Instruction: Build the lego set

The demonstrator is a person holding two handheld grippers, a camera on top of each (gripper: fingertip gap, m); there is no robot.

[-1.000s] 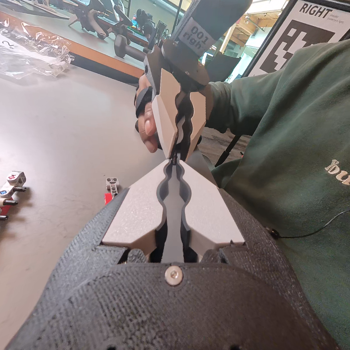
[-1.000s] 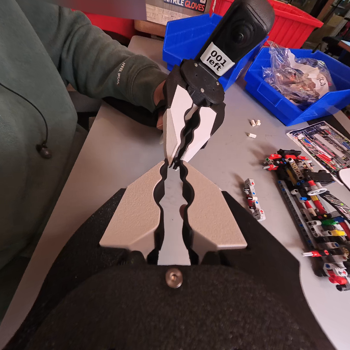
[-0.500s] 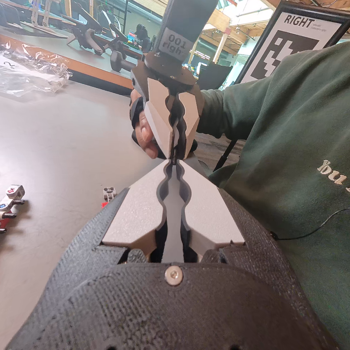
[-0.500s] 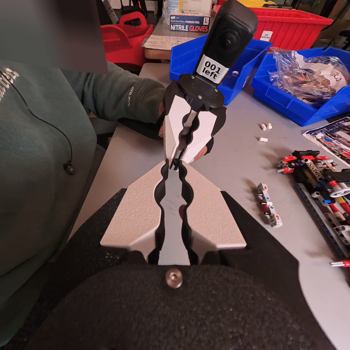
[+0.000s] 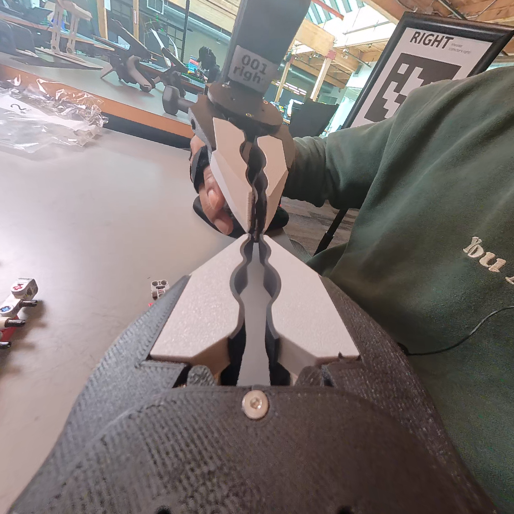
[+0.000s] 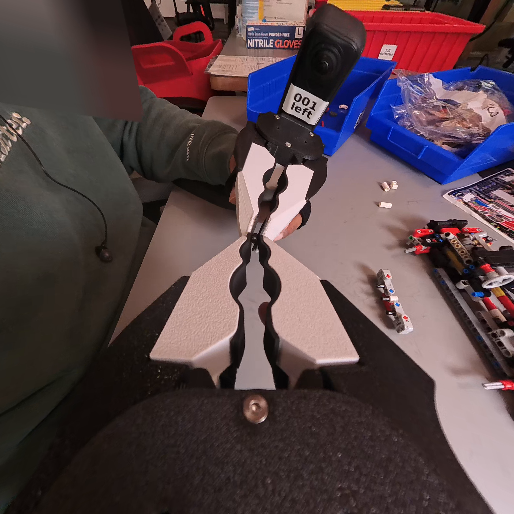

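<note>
My left gripper [image 5: 253, 239] and my right gripper [image 6: 254, 244] meet tip to tip in the air over the near table edge. Both are shut on the same small black pin [image 6: 254, 239], which has a pale bit at its end; it is barely visible in the left wrist view [image 5: 253, 235]. The right gripper shows in the left wrist view [image 5: 254, 229], and the left gripper in the right wrist view [image 6: 257, 231]. The partly built Lego model [image 6: 472, 278] lies at the right. A small grey sub-assembly [image 6: 393, 304] with red and blue pins lies beside it.
Two blue bins [image 6: 417, 147], one holding plastic bags, stand at the back, with a booklet [image 6: 486, 200] and small white pieces [image 6: 388, 185] near them. A red axle [image 6: 500, 385] and a grey connector [image 5: 160, 286] lie loose. Clear bags [image 5: 50, 119] lie far left. A person's green sleeve is close. My left and right fingertips are right by each other. The partly built Lego model [image 6: 472, 278] is about 25 cm from both grippers' fingertips.
Both grippers have stayed joined at the tips on the pin while turning together; the opposite gripper now stands more upright in each view, and the table parts have shifted in frame.
</note>
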